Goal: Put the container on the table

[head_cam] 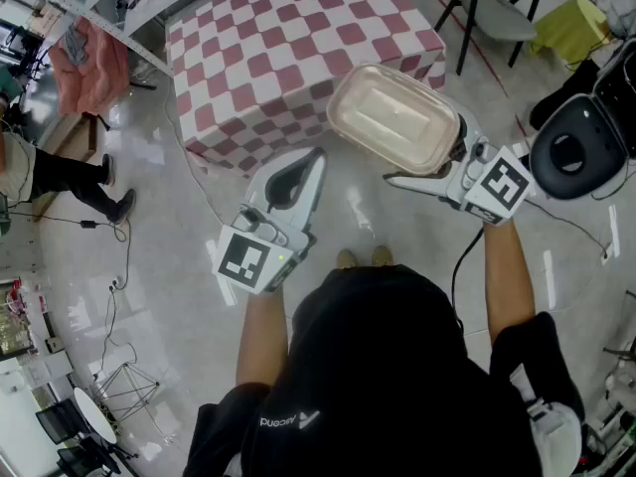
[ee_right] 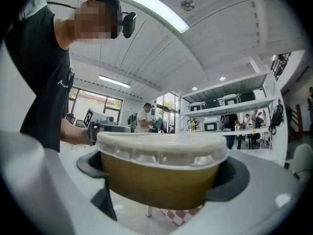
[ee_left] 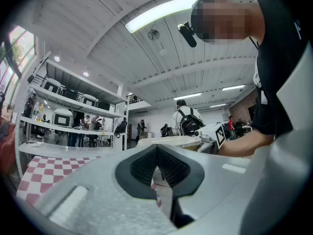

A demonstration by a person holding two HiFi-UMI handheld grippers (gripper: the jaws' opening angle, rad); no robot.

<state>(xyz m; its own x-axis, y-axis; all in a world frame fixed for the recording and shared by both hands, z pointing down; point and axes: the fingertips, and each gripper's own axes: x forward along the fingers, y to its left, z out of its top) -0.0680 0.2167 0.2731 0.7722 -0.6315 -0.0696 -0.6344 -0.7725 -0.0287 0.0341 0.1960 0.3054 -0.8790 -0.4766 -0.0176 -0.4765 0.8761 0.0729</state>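
The right tool held the lidded container aloft at the near corner of the checkered surface, the left tool clenched empty; premature release could drop it onto the floor.

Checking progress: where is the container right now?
Head view, right of centre: the container, held by the right gripper, hangs in the air by the near edge of the checkered table.

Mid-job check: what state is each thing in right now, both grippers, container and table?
container: lid on, upright, held in the air near the table's edge.
right gripper: shut on container, jaws wide.
left gripper: shut, empty.
table: covered with checkered cloth, container not yet on it.
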